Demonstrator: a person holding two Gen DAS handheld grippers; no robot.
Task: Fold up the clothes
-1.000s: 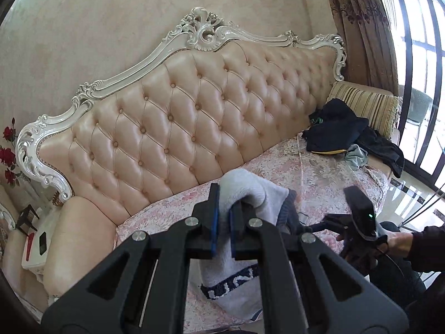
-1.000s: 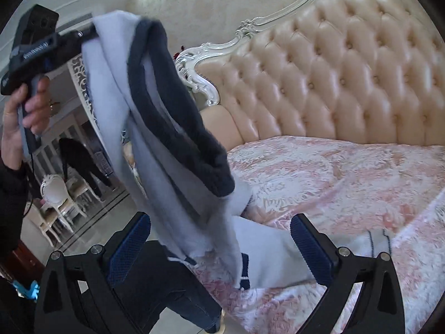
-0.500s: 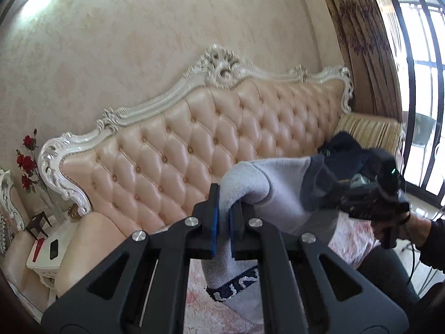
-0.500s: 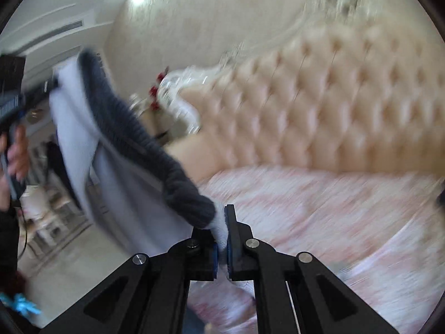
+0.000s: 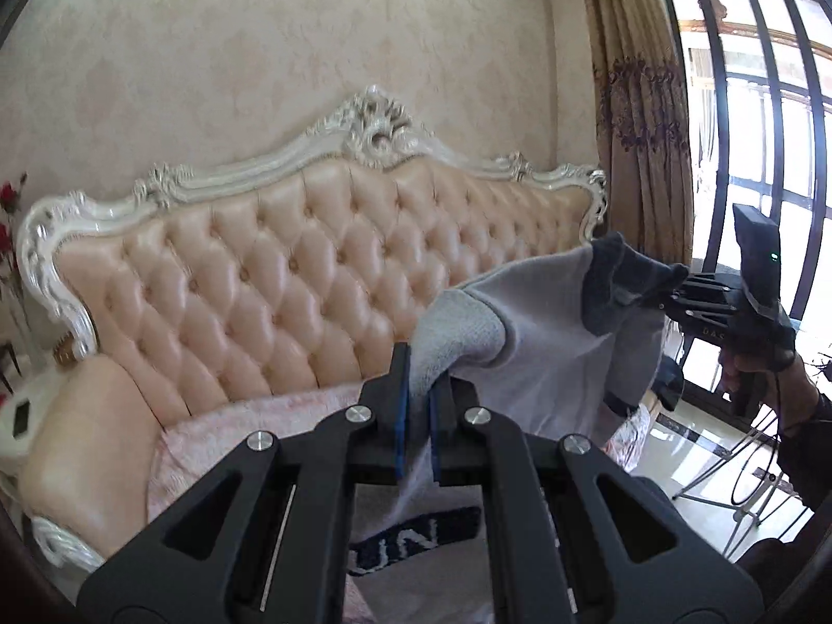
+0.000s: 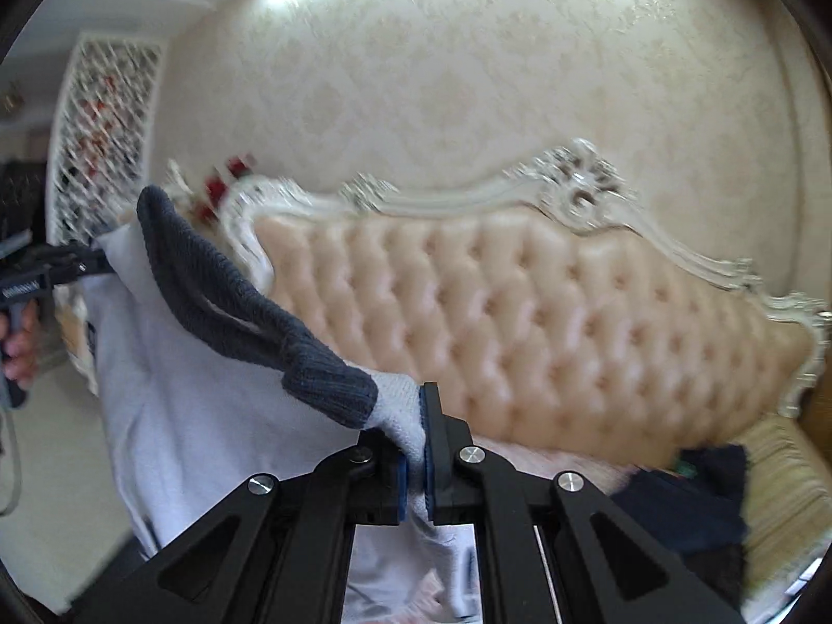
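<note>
A light grey sweater (image 5: 551,353) with a dark navy ribbed collar (image 5: 619,281) hangs in the air, stretched between both grippers. My left gripper (image 5: 416,416) is shut on one shoulder of it. My right gripper (image 6: 413,463) is shut on the other shoulder, right beside the collar (image 6: 249,312). In the left wrist view the right gripper (image 5: 676,294) shows at the far right, clamped on the cloth. In the right wrist view the left gripper (image 6: 101,262) shows at the far left. The sweater's body (image 6: 197,431) hangs down; a navy lettered band (image 5: 416,535) shows low on it.
A tufted peach sofa (image 5: 291,291) with a carved white frame stands behind, its seat under a pink floral cover (image 5: 229,426). Dark clothes (image 6: 681,499) lie piled at the sofa's right end by a striped cushion (image 6: 780,468). A white side table (image 5: 21,416) stands left, a window (image 5: 754,156) right.
Both grippers have lifted and moved apart, stretching the sweater out in the air. A second ago the right gripper was open; it then shut on the shoulder by the collar.
</note>
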